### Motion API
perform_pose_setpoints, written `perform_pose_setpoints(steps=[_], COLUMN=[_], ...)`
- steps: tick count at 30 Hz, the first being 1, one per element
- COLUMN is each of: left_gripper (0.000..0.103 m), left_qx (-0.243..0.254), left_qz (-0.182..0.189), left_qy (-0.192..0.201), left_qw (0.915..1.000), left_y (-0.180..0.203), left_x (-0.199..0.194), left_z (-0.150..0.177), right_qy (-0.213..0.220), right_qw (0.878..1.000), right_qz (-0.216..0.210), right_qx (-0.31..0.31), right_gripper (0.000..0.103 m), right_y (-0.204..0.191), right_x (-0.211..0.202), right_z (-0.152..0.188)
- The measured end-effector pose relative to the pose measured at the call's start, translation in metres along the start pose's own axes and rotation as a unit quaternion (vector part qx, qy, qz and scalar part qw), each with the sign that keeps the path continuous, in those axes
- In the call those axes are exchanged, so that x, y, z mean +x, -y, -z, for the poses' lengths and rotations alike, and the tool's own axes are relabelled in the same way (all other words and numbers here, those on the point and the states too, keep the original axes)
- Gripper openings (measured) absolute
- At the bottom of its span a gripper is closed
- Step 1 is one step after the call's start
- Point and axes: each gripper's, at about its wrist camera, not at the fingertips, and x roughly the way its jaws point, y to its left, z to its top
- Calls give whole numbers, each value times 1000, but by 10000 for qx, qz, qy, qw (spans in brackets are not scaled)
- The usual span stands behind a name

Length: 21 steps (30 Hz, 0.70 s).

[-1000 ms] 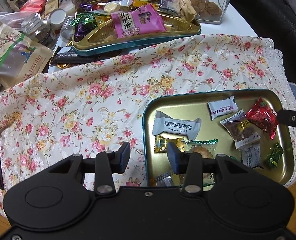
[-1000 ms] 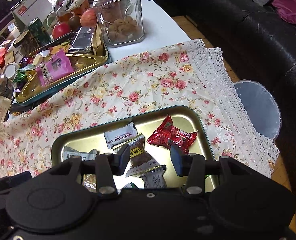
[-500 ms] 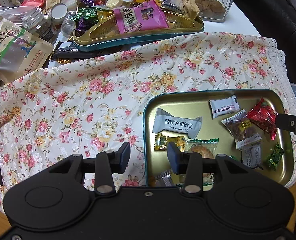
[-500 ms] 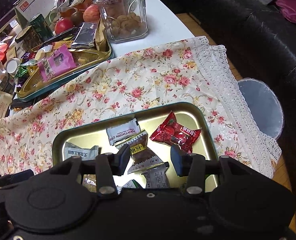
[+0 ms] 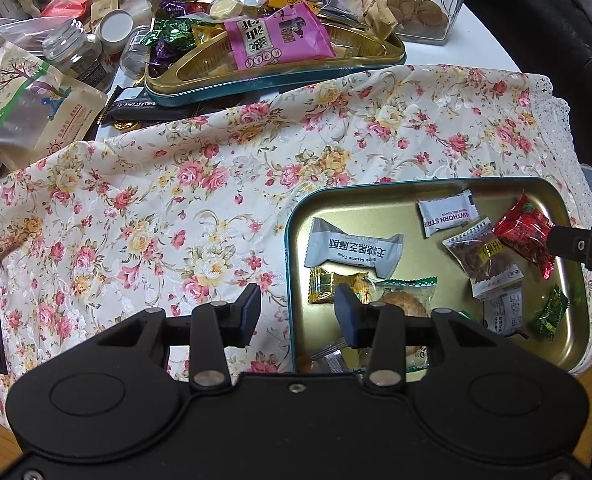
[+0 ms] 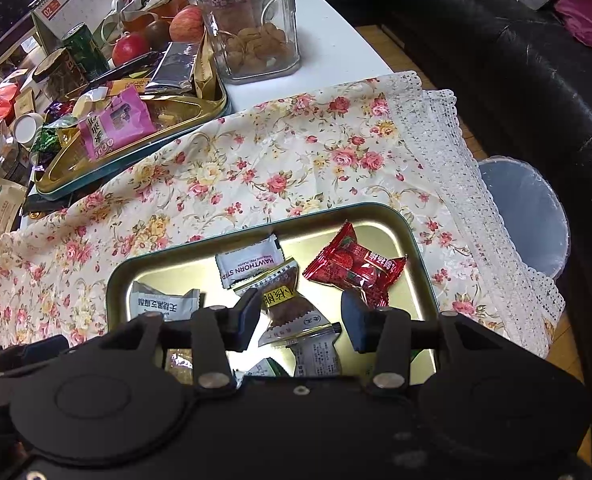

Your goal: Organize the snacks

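A gold tin tray point(image 5: 447, 190) with a teal rim lies on the floral cloth point(image 5: 176, 184) and holds several wrapped snacks: a grey sesame crisp pack point(image 5: 351, 250), a white hawthorn pack point(image 5: 447, 214), a red pack point(image 5: 523, 228). My left gripper point(image 5: 297, 312) is open and empty over the tray's left rim. My right gripper point(image 6: 301, 320) is open and empty above a brown date snack point(image 6: 290, 304), near the red pack point(image 6: 355, 266). The tray also shows in the right wrist view point(image 6: 383, 210).
A second tin point(image 5: 280, 84) full of snacks, with a pink packet point(image 5: 276, 38), stands at the back. A glass jar point(image 6: 252, 20) of walnuts stands behind it, with apples, jars and bags to the left. A bin point(image 6: 523, 216) and a black sofa lie right of the table.
Both grippers have moved slightly forward, toward the back tin. Both stay open and empty. The snacks have not moved.
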Motion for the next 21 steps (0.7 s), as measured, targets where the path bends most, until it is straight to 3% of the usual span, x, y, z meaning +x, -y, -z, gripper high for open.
perform_pose_setpoints(steps=[21], left_gripper=[50], left_qx=[-7], left_qz=[-13], left_qy=[12], left_qw=[10000], left_y=[0], left_x=[0], left_z=[0], right_qy=[2], right_qw=[10000], right_qz=[-22], right_qx=[-66], right_gripper=[46], right_y=[-1], right_x=[0], right_z=[0])
